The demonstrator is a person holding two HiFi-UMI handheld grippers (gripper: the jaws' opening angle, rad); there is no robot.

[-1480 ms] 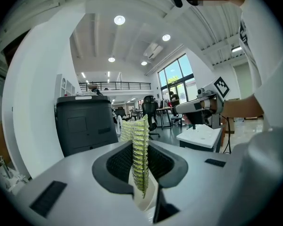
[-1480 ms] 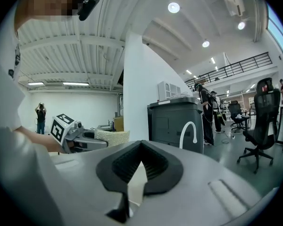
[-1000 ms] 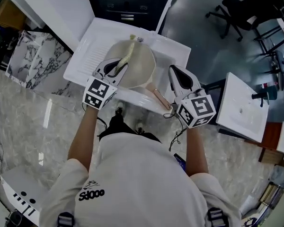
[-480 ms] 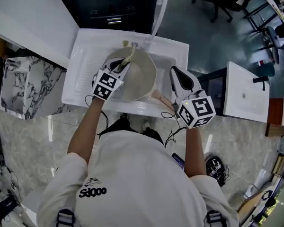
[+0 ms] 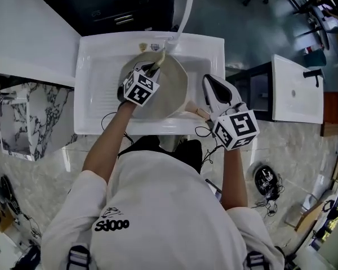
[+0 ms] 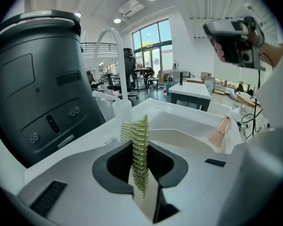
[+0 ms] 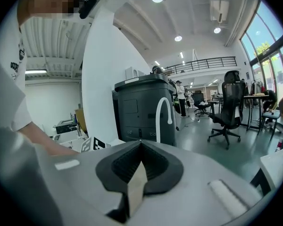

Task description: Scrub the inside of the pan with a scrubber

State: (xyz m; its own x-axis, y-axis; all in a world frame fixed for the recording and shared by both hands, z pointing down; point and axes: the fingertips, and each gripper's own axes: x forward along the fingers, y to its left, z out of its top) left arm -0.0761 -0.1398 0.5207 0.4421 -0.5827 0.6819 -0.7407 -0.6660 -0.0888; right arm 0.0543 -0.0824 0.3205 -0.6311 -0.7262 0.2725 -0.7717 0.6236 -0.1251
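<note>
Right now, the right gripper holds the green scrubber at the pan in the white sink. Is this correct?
No. The left gripper holds the scrubber, as the left gripper view shows; the right gripper is shut and empty. The rest is correct.

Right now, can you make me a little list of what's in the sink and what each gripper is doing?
Sink: white, drainboard on the person's left
Pan: cream, sitting in the basin
Pan handle: points toward the right gripper
Scrubber: yellow-green, at the pan's far edge
Left gripper: shut on the scrubber
Right gripper: shut, empty, beside the handle
Faucet: white, behind the sink
</note>
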